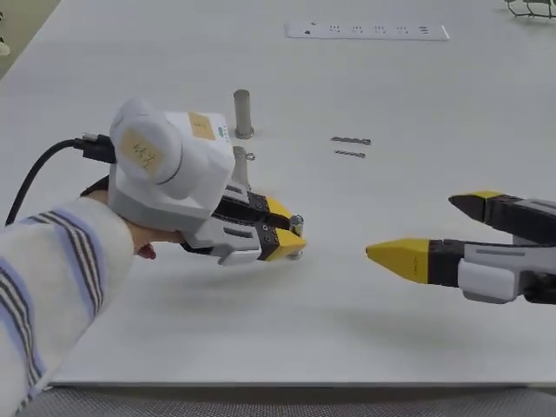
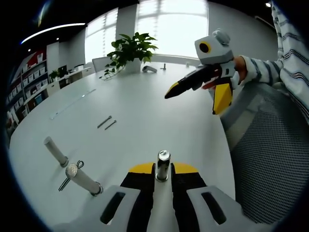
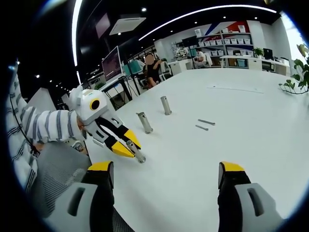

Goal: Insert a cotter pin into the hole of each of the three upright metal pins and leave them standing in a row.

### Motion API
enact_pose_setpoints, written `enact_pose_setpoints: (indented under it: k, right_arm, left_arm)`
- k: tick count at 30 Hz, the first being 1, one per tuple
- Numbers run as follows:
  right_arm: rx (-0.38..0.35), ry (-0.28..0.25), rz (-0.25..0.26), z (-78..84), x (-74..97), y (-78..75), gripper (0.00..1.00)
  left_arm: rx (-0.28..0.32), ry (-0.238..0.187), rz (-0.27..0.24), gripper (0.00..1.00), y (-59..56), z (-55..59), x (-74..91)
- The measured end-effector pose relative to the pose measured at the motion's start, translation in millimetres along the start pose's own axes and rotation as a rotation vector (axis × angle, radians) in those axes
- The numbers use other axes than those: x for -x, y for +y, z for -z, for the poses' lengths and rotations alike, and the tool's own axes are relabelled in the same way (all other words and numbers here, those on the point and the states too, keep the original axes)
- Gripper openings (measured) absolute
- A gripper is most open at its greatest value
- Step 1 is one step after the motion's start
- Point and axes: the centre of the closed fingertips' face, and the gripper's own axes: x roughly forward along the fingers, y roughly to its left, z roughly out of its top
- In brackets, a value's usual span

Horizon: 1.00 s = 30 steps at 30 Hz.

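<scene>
My left gripper is low over the white table, shut on a short metal pin. In the left gripper view that pin stands up between the yellow-tipped jaws. A second pin, just behind the gripper, has a cotter pin through its top. A third pin stands upright farther back. Two loose cotter pins lie flat to the right of it. My right gripper hovers open at the right, holding nothing.
A white power strip lies at the table's far edge. The table's front edge runs close below the grippers. A striped sleeve holds the left gripper, and a black cable trails from it. A potted plant stands beyond the table.
</scene>
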Motion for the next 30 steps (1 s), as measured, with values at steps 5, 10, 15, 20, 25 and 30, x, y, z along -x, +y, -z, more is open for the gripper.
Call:
enact_pose_setpoints:
  k: [5, 10, 15, 20, 25, 30]
  right_arm:
    - [0.001, -0.005, 0.003, -0.7, 0.2, -0.6, 0.88]
    - [0.003, 0.003, 0.002, 0.8, -0.4, -0.1, 0.87]
    - [0.007, 0.008, -0.005, 0.8, -1.3, 2.0, 0.87]
    - [0.01, 0.0, -0.003, -1.0, -0.5, 1.9, 0.86]
    - [0.005, 0.001, -0.004, 0.9, 0.8, 0.6, 0.85]
    - [-0.003, -0.002, -0.007, 1.0, 1.4, -0.7, 0.85]
  left_arm:
    - [0.003, -0.016, -0.004, 0.2, -2.3, -5.6, 8.5]
    - [0.009, -0.038, -0.004, 0.31, -6.9, -10.8, 19.5]
    - [0.055, -0.074, 0.012, 0.41, -18.0, -14.0, 32.9]
    - [0.145, -0.154, -0.019, 0.54, -24.2, -21.1, 47.3]
    - [0.201, -0.173, -0.045, 0.68, -26.4, -18.7, 57.4]
    - [0.253, -0.212, -0.103, 0.81, -28.1, -19.2, 65.4]
